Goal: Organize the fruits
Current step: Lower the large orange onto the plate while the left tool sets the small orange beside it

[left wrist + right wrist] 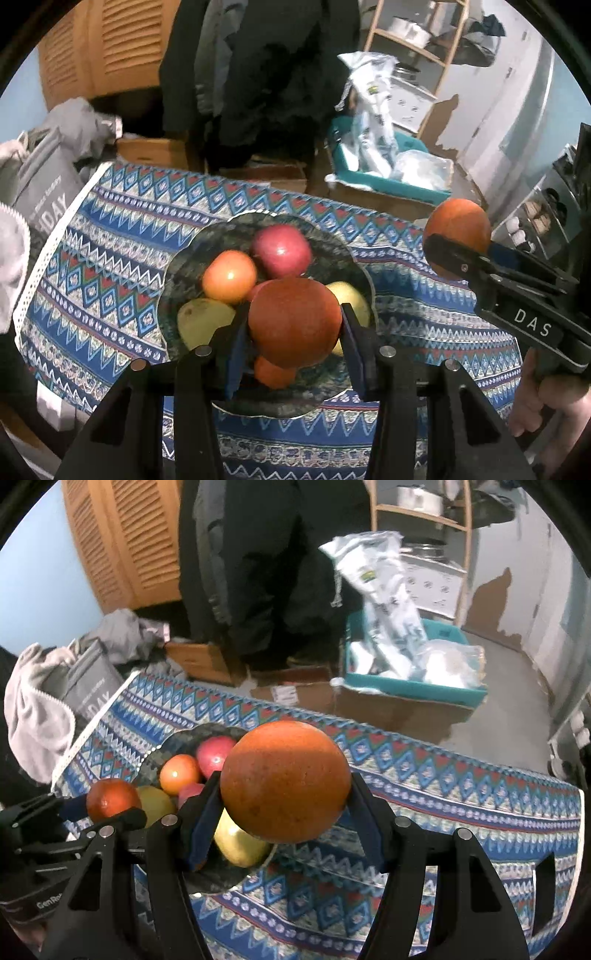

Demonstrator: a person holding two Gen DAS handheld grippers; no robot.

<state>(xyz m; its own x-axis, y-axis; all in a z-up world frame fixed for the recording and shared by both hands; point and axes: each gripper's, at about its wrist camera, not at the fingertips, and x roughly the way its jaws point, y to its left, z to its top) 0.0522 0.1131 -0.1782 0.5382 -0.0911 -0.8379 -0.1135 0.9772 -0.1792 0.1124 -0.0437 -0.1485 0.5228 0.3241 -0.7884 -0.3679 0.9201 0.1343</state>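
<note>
The patterned tablecloth (110, 236) carries a dark bowl (177, 266) of fruit. Above it, the left gripper (294, 325) is clenched on a reddish orange (294, 321); the right gripper (286, 786), to the bowl's right, clamps a larger orange (285, 781). Only the left view shows a small orange (273, 373) at the bowl's near edge and the hand (543, 402) on the right gripper.

Both grippers are matte black plastic with angular, cut-out finger arms and round silver pivot pins, the left gripper (294, 325) and right gripper (284, 801) each lined with dark blue pads (236, 350) on the inner faces. Right gripper body shows white "DAS" lettering in the left wrist view. Left gripper's side carries partial white "GenRo" text in the right wrist view.
</note>
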